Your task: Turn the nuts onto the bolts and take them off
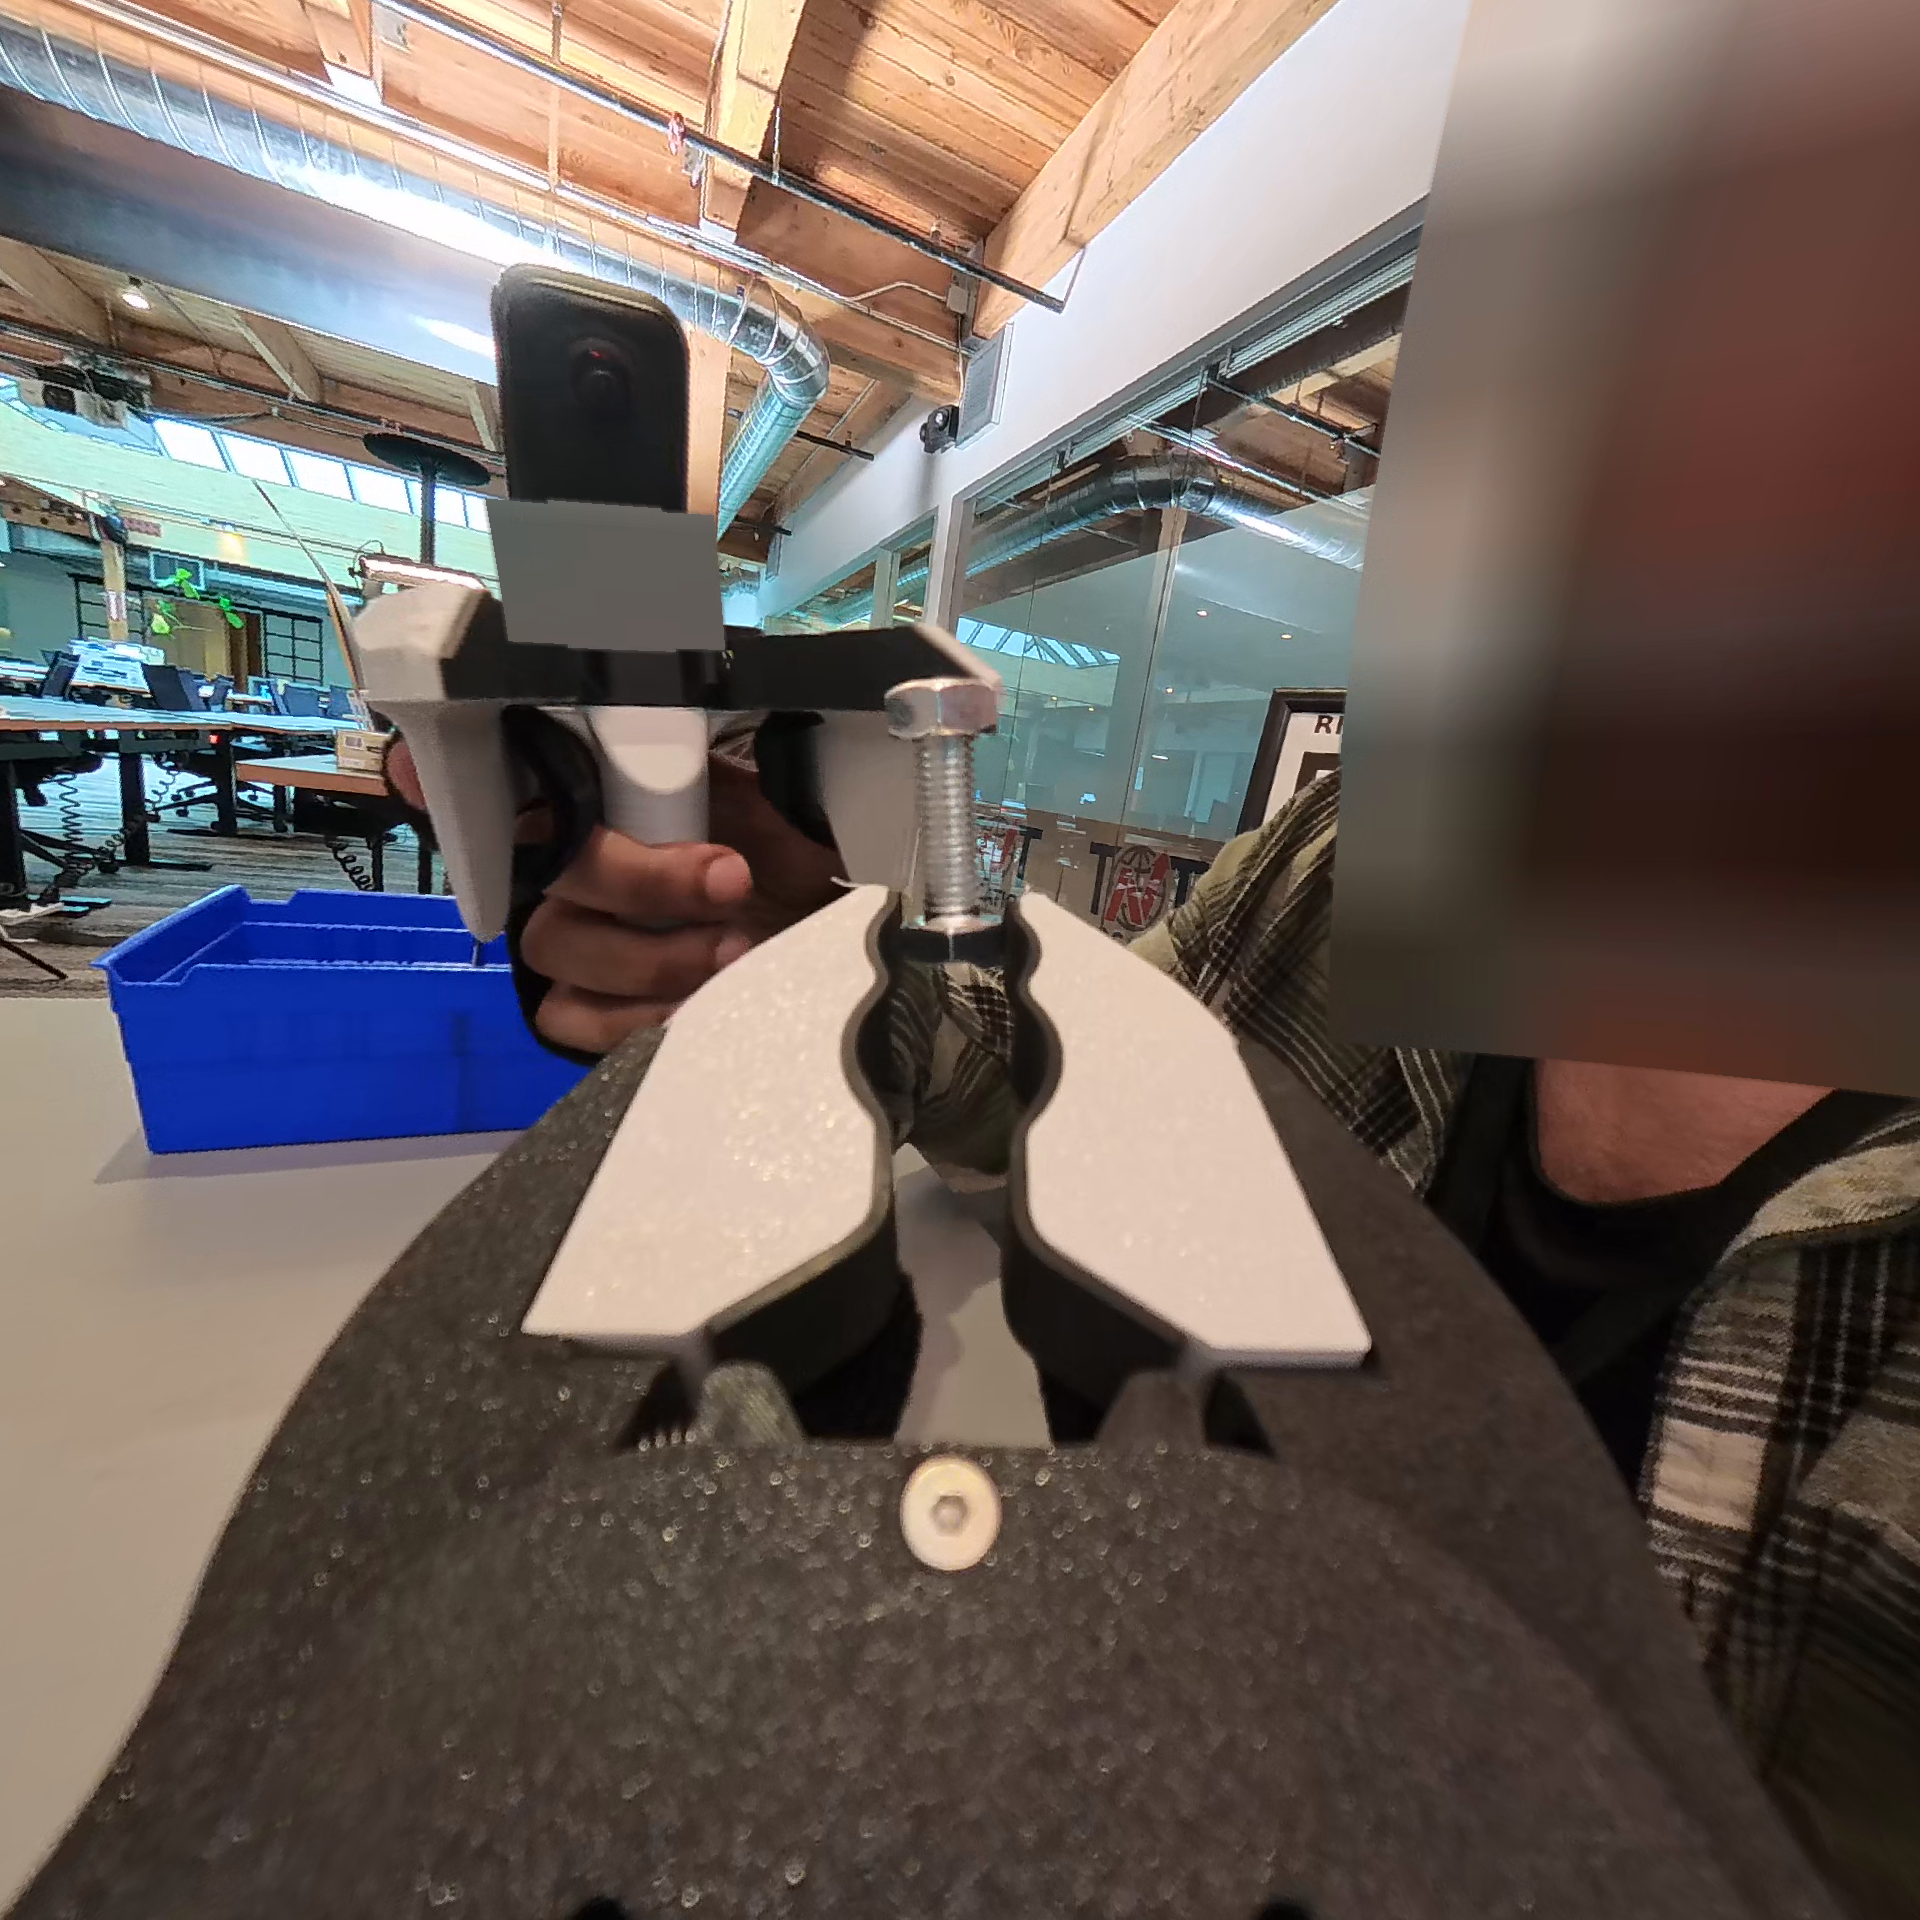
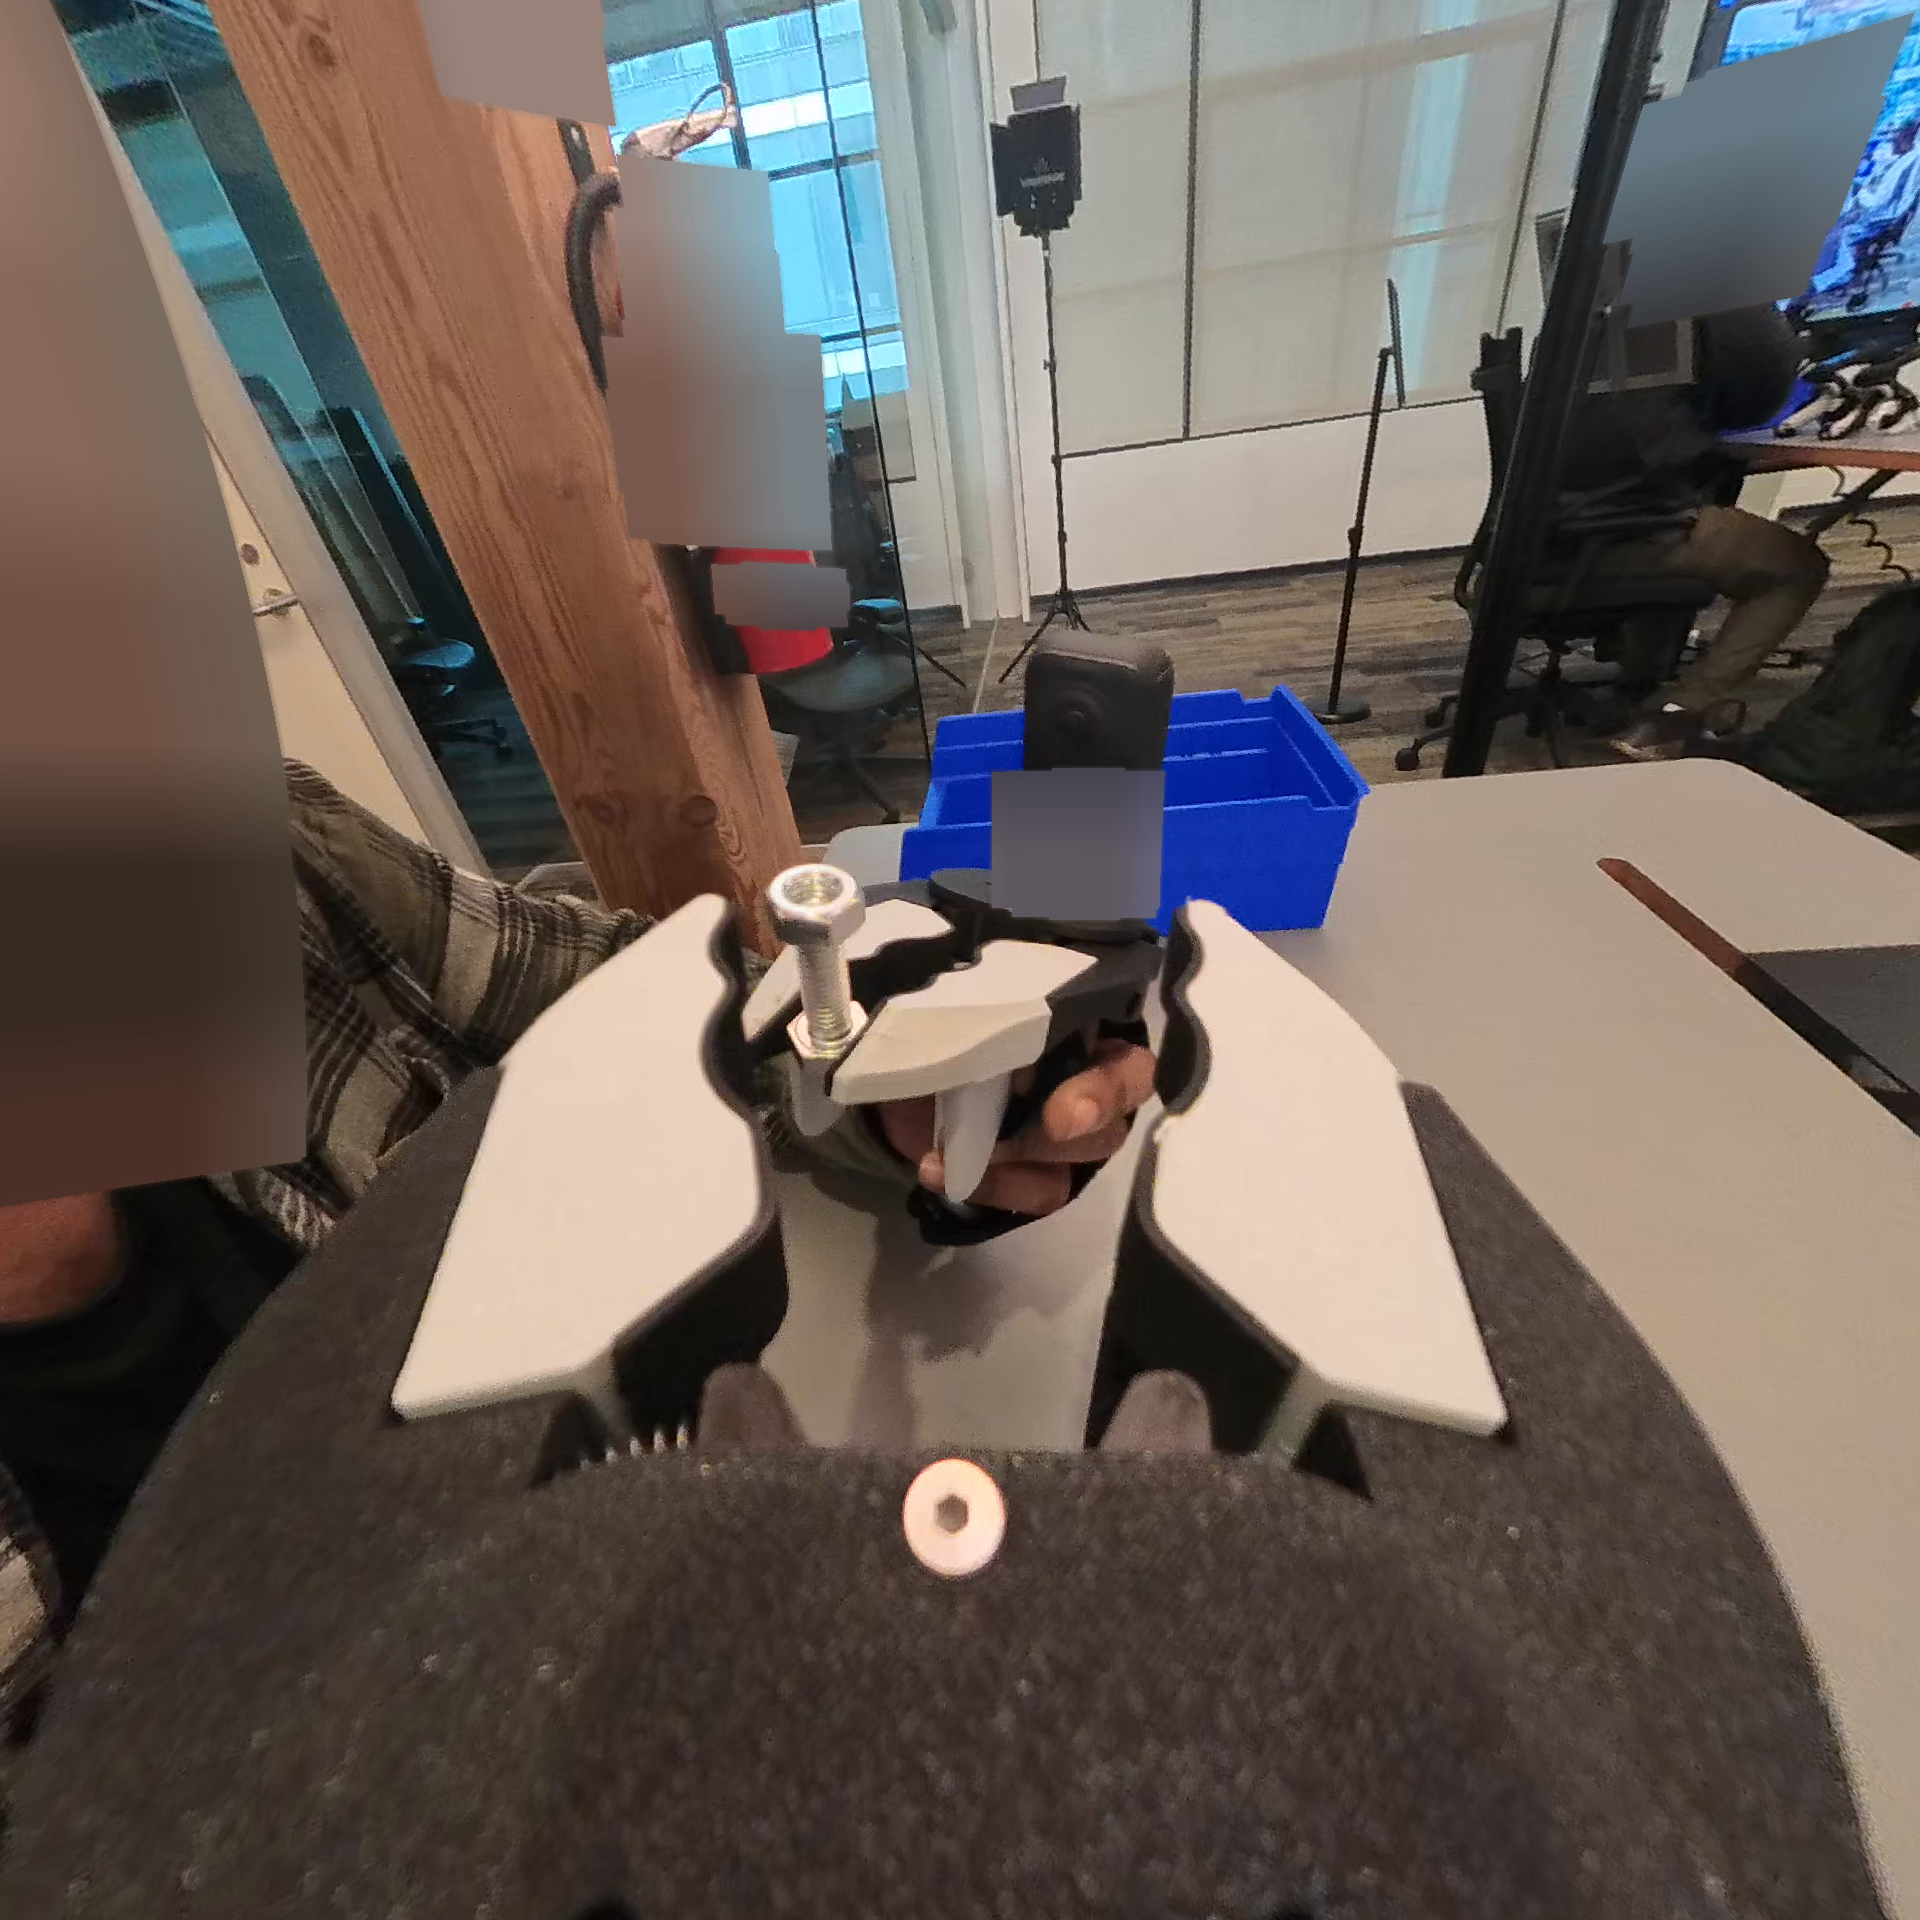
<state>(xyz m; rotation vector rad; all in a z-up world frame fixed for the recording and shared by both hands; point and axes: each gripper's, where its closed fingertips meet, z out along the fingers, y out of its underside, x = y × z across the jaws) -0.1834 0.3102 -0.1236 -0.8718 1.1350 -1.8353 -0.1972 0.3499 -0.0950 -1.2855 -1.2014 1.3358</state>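
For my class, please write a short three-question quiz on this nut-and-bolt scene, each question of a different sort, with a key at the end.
1. True or false: the left gripper is shut on the nut at the lower end of the bolt.
2. Multiple choice: the right gripper is A) shut on the bolt's head, B) open, C) holding a second nut.
3. Fill in: the bolt stands upright with its hex head at the ____.

Key
1. True.
2. B; its fingers stand wide apart, holding nothing.
3. Top. Behind it on the grey table sits a blue bin.
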